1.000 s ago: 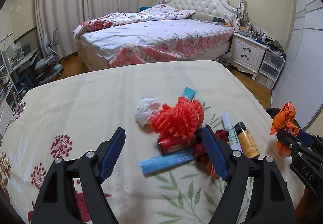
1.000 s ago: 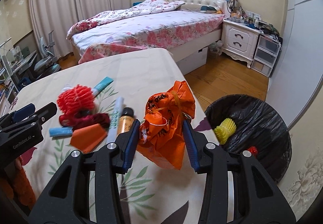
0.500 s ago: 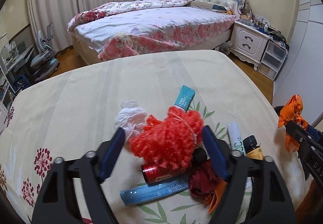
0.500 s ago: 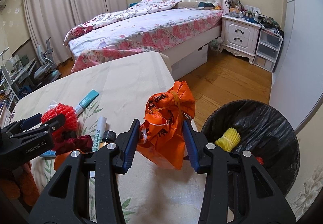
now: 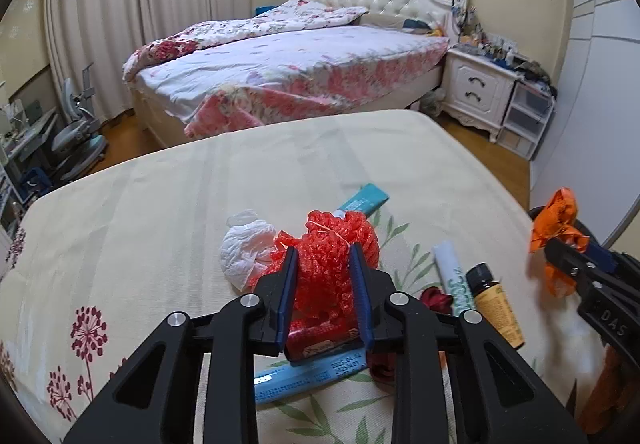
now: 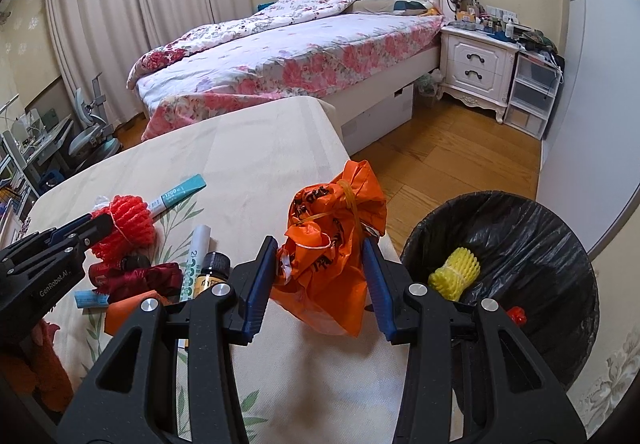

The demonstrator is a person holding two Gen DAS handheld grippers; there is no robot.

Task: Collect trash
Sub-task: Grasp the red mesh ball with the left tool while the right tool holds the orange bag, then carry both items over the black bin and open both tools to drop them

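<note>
My left gripper [image 5: 323, 284] has its fingers clamped on the red crinkled foam-net bundle [image 5: 336, 244], which sits on the pile of rubbish in the middle of the cloth-covered surface [image 5: 160, 212], nearer its right edge. My right gripper [image 6: 318, 280] has its fingers pressed against either side of the knotted orange plastic bag [image 6: 332, 240], holding it in the air over the right edge of the surface, just beside the black-lined round trash bin [image 6: 560, 244] on the floor. A yellow foam net [image 6: 454, 278] already lies inside the bin.

I judge the orange bag is the item closest to being dropped. It is soft and slack, and the fingers seem to press only on loose folds, so it could slip out before it is over the bin mouth and land on the floor or the surface edge.

The bigger worry is the left side. The foam-net bundle rests on a red can [image 5: 320, 338] and touches the crumpled white plastic wad [image 5: 248, 252]; lifting it may snag and drag these along. The can could roll toward the amber brown bottle with a black cap [image 5: 494, 304] and the white tube [image 5: 454, 276] near the right edge and knock them off. The net is springy too, so a pinch through its loops could let it stretch free.
</note>
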